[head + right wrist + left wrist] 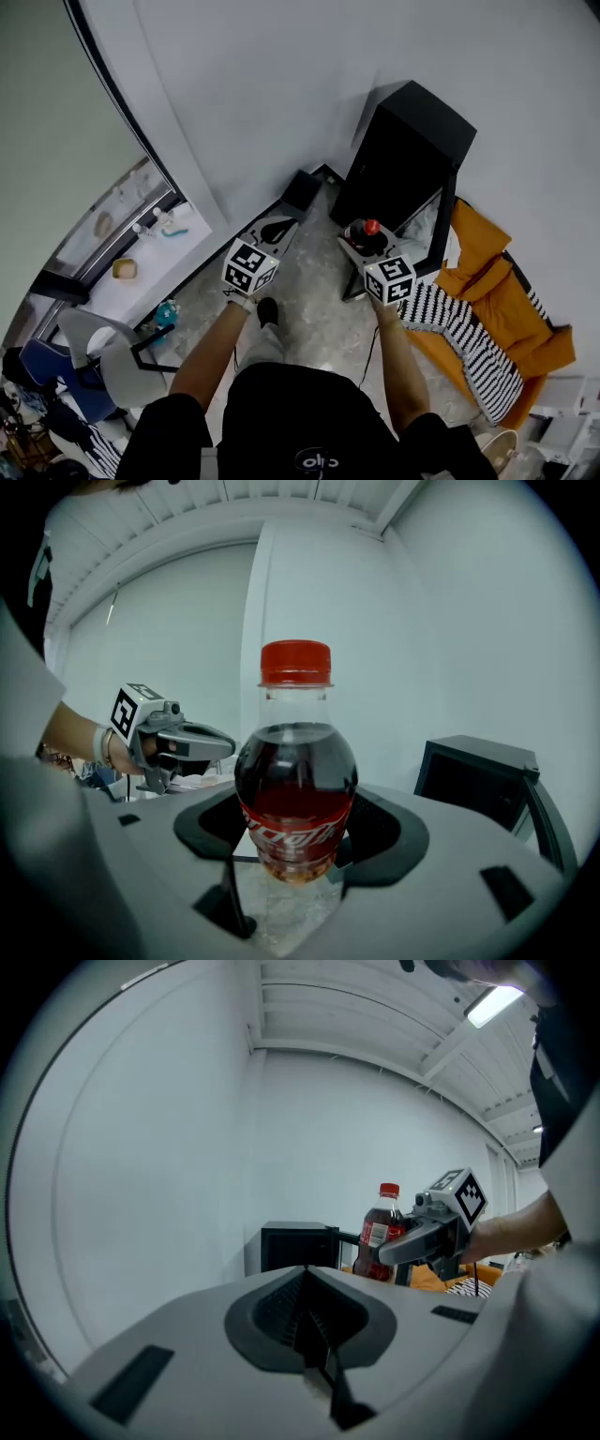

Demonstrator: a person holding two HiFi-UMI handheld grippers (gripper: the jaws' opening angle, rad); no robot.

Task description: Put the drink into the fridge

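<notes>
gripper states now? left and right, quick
Left gripper: closed, nothing between the jaws.
Right gripper: closed on the cola bottle, held upright, red cap on.

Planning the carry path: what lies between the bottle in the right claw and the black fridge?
Nothing. The right gripper view shows an empty gap between bottle and fridge, only bare wall behind.

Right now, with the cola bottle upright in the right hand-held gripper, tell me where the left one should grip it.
Probably take the cola bottle by its narrow shoulder under the red cap, approached level from the person's left: the right hand-held gripper clamps the labelled belly, leaving only the top free. The left hand-held gripper is shut; open it first.
</notes>
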